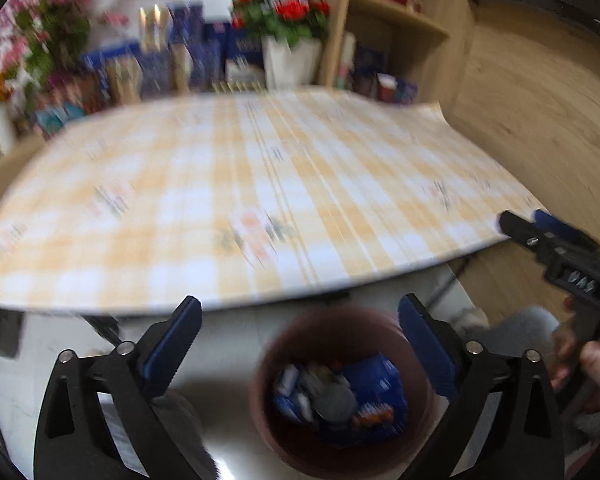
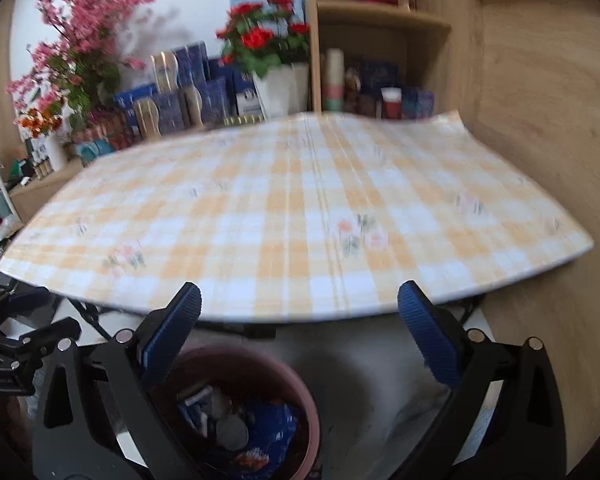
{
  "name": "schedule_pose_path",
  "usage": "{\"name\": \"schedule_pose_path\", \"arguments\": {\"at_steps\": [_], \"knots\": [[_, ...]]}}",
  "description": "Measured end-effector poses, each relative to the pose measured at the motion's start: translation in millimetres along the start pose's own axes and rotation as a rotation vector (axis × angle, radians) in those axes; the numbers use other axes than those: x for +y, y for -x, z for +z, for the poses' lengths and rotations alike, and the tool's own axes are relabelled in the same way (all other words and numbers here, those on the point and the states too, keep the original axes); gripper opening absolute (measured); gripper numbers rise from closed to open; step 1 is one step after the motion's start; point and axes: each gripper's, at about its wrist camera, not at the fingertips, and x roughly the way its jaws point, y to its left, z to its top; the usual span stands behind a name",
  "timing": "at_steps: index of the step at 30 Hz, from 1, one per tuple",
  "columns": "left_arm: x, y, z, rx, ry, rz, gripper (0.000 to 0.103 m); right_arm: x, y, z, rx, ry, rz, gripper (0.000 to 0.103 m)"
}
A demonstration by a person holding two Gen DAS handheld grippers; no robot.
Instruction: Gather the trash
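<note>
Two grippers hang over a brown bin on the floor, just this side of the table's near edge. From the left wrist view, the left gripper [image 1: 300,312] has its blue-padded fingers [image 1: 178,344] spread wide with nothing between them — the bin [image 1: 412,364] lies straight below the gap, and none of its rim touches either pad. Inside the bin sits the trash [image 1: 340,396]: blue wrappers, a grey crumpled lump and a bit of orange packaging, all blurred. From the right wrist view, the right gripper [image 2: 300,308] is likewise wide open and empty, with the same bin [image 2: 300,396] below its left finger and more to the left of the picture. A hand [image 1: 596,372] shows at the right edge of the left wrist view, gripping the other tool's handle. Beyond both grippers stretches the table [image 2: 300,208], covered in a yellow-and-white checked cloth with small flower prints. Past its far edge stand blue boxes [image 2: 204,92], a white pot of red flowers [image 2: 260,44] and, further left, a tall spray of pink blossoms [image 2: 84,28]. To the far right rises a wooden shelf [image 2: 380,20] — cups and small items sit on it, too blurred to name.
</note>
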Motion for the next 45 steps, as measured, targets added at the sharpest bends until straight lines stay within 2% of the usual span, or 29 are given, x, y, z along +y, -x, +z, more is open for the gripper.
{"name": "schedule_pose_path", "arguments": {"at_steps": [1,8,11,14,17,19,25,33,45], "knots": [[1.2,9.9,11.6,-0.029,-0.007,0.037,0.097,0.6,5.4,11.6,-0.006,0.006,0.002,0.097],[7.2,78.5,83.9,-0.197,0.005,0.143,0.097,5.6,53.3,96.9,-0.079,0.025,0.039,0.097],[7.3,110.0,107.1,-0.265,0.007,0.156,0.097,9.2,74.1,118.6,-0.109,0.033,0.074,0.097],[4.8,134.6,124.4,-0.301,0.015,0.236,0.097,13.8,89.8,131.2,-0.13,0.042,0.095,0.097],[4.3,155.8,130.9,-0.334,0.028,0.239,0.097,16.6,104.3,137.7,-0.145,0.049,0.128,0.097],[4.4,164.3,133.1,-0.338,0.035,0.227,0.097,17.6,112.1,138.8,-0.15,0.046,0.138,0.097],[-2.5,175.8,130.6,-0.333,0.003,0.252,0.097,19.4,122.0,136.2,-0.15,0.048,0.148,0.097],[-6.4,174.4,128.8,-0.301,0.01,0.258,0.097,17.3,126.9,133.7,-0.151,0.037,0.153,0.097],[-10.2,178.9,133.0,-0.317,-0.003,0.285,0.097,14.1,131.1,133.9,-0.164,0.034,0.143,0.097]]}}
